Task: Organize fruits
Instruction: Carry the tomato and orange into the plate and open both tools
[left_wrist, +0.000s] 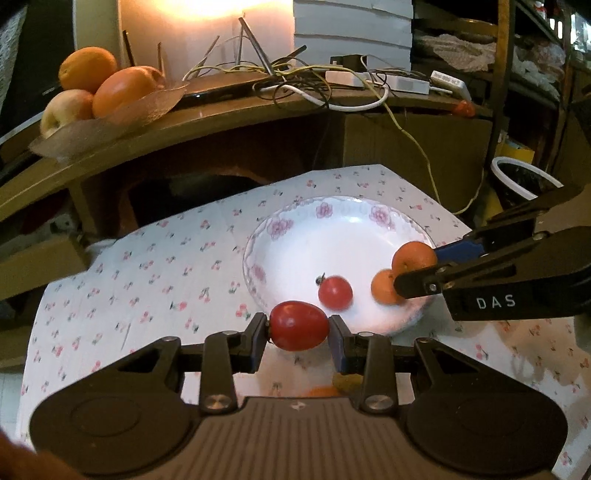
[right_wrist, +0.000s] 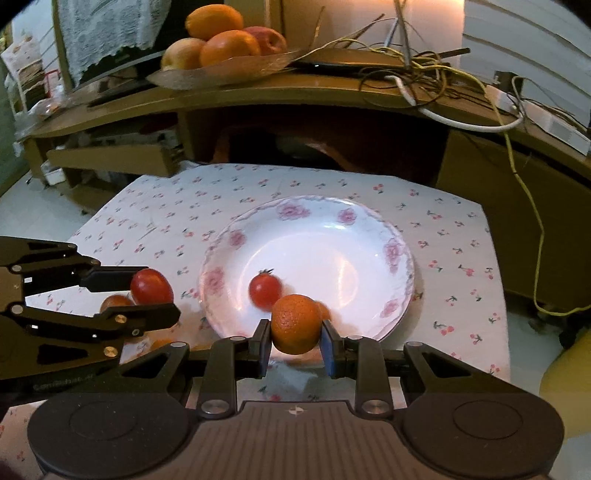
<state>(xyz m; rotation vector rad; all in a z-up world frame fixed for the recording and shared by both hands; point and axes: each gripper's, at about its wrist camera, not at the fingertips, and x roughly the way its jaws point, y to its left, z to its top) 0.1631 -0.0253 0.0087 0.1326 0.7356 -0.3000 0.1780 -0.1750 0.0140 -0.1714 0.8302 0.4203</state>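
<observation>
My left gripper (left_wrist: 298, 326) is shut on a red tomato (left_wrist: 299, 325) and holds it just in front of the near rim of a white flowered plate (left_wrist: 325, 210). It also shows in the right wrist view (right_wrist: 147, 293) at the left. My right gripper (right_wrist: 295, 328) is shut on a small orange (right_wrist: 295, 323) over the plate's (right_wrist: 314, 206) near edge; in the left wrist view this orange (left_wrist: 413, 256) is at the plate's right rim. In the plate lie a small red tomato (left_wrist: 335, 291) (right_wrist: 265, 291) and another small orange (left_wrist: 384, 286).
The plate stands on a cherry-print cloth (left_wrist: 147, 266) over a low table. Small fruits (right_wrist: 114, 302) lie on the cloth under the left gripper. Behind is a wooden desk (right_wrist: 258, 96) with a fruit dish (left_wrist: 110, 110) and tangled cables (left_wrist: 295, 81). A white-rimmed bin (left_wrist: 524, 181) stands at right.
</observation>
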